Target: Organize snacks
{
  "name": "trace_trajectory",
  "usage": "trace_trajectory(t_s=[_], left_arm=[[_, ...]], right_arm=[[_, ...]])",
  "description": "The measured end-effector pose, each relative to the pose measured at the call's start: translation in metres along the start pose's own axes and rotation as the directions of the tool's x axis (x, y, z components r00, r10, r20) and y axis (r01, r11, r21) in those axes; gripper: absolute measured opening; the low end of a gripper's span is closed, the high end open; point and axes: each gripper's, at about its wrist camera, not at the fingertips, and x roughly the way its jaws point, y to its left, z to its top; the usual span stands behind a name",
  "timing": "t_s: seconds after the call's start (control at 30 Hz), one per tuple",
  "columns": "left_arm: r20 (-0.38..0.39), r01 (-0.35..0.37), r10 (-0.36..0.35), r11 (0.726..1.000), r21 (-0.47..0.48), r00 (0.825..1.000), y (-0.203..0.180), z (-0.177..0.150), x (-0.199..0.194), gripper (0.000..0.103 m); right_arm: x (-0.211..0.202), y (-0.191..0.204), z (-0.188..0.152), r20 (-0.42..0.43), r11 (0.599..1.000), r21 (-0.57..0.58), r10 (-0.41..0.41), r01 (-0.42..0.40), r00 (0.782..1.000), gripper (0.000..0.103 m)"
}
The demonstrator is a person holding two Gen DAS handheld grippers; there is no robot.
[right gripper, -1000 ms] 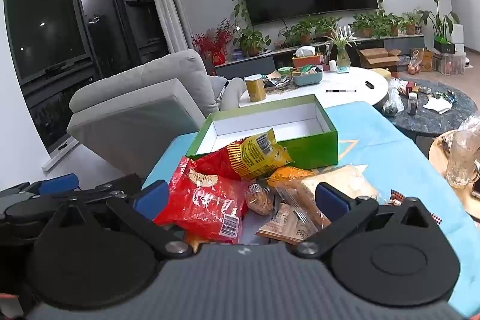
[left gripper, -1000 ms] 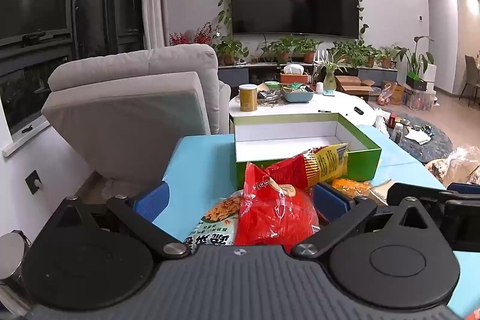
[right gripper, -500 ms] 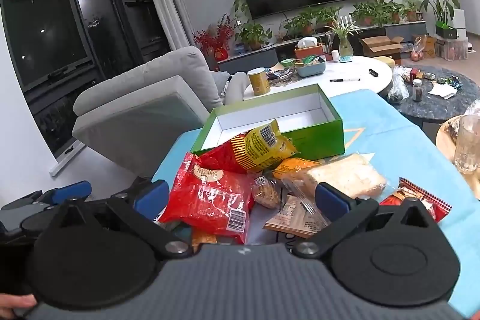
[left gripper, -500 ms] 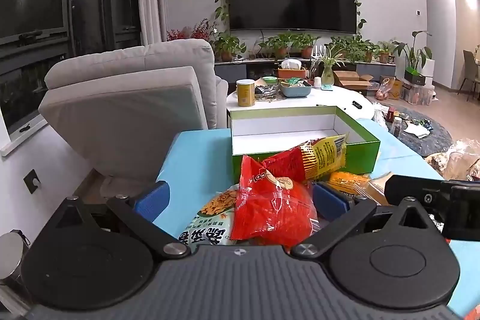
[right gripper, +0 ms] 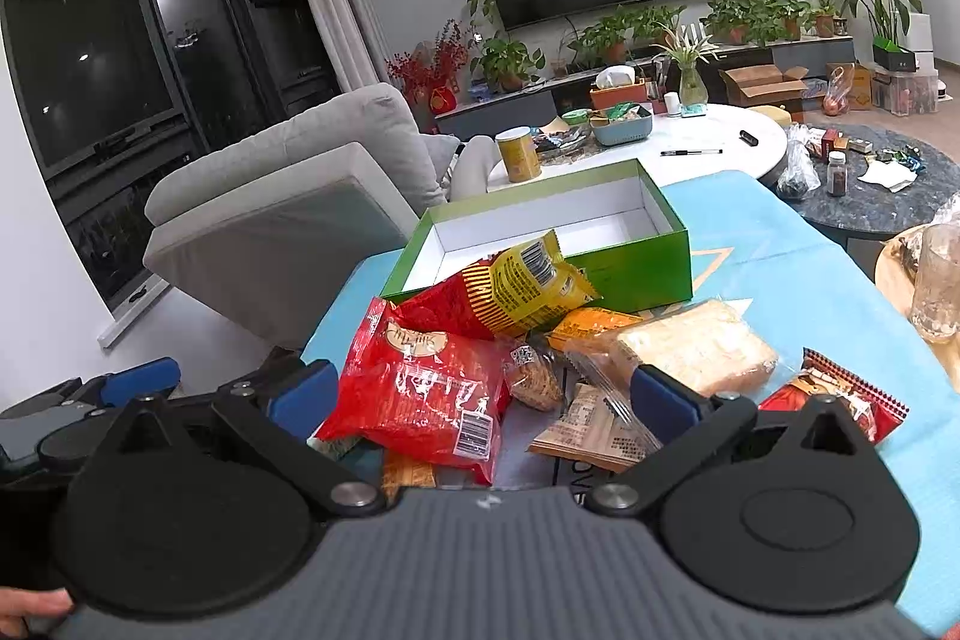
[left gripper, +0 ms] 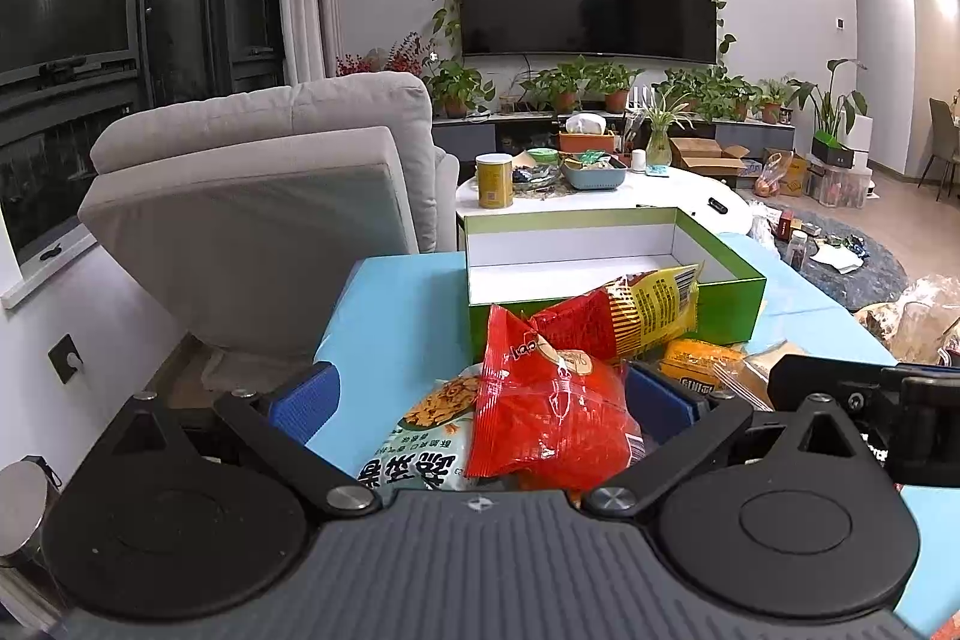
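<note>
A pile of snack packets lies on the light-blue table (left gripper: 390, 316) in front of an empty green box (left gripper: 606, 274) (right gripper: 636, 268) with a white inside. On top sits a clear red bag (left gripper: 546, 412) (right gripper: 420, 388), behind it a red-and-yellow packet (left gripper: 624, 310) (right gripper: 516, 286). A pale green packet (left gripper: 420, 436) lies at the left of the pile, a wrapped bread slab (right gripper: 696, 346) and small brown packets (right gripper: 600, 430) at the right. My left gripper (left gripper: 480, 394) hovers open just short of the red bag. My right gripper (right gripper: 480, 388) is open above the pile's near edge.
A grey armchair (left gripper: 270, 196) stands left of the table. Behind the box is a white round table (right gripper: 690, 142) with a yellow can (right gripper: 519, 154) and a blue basket. A glass (right gripper: 939, 289) stands at the right edge. A red notebook-like packet (right gripper: 840, 394) lies near the right finger.
Both grippers have drawn back and lifted slightly, so the pile and box sit lower and further off in view. Nothing was grasped; the snacks have not moved.
</note>
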Motion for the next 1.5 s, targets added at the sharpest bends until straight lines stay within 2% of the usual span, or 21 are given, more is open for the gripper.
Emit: trace_trajectory(t_s=[0.5, 0.7, 1.5], left_arm=[[-0.003, -0.005, 0.005, 1.0, 0.004, 1.0, 0.0, 0.0, 0.001, 0.102], [-0.007, -0.002, 0.002, 1.0, -0.001, 1.0, 0.001, 0.001, 0.002, 0.102], [-0.027, 0.002, -0.003, 1.0, -0.016, 1.0, 0.006, -0.002, 0.011, 0.101]], right_arm=[[0.0, 0.001, 0.0, 0.002, 1.0, 0.001, 0.009, -0.009, 1.0, 0.085], [0.0, 0.0, 0.0, 0.0, 0.999, 0.025, 0.048, -0.048, 0.999, 0.085], [0.006, -0.004, -0.003, -0.033, 0.996, 0.07, 0.064, -0.062, 0.997, 0.085]])
